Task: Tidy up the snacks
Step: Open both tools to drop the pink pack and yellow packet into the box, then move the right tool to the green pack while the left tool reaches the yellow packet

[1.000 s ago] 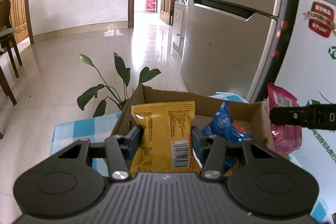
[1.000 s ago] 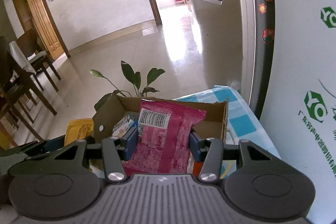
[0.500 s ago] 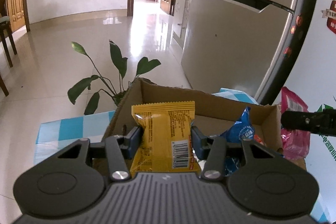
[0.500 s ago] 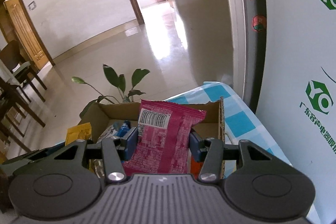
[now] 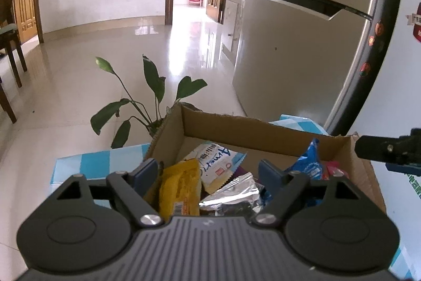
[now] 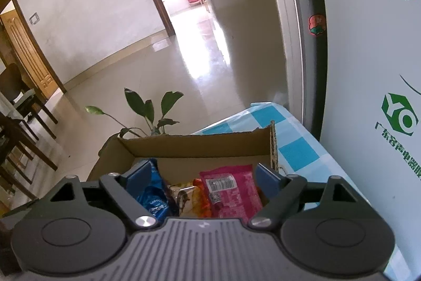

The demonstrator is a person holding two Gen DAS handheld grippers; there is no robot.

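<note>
Both jaws opening, gripping nothing — crinkled yellow packet point(image 5: 179, 188) below left gripper point(image 5: 208, 170), glossy pink packet point(image 6: 231, 191) below right gripper point(image 6: 202, 175), long axes running away from jaws.

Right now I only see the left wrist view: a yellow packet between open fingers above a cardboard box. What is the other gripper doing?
Observer: The right gripper is over the same cardboard box, its jaws opening, with a pink packet lying below them, touched by neither pad.
Operator: Anything beside that pink one?
Observer: An orange wrapper lies against its left edge.
Operator: And what is right of the box?
Observer: Blue-and-white checked cloth runs up to a white panel with green logos.
</note>
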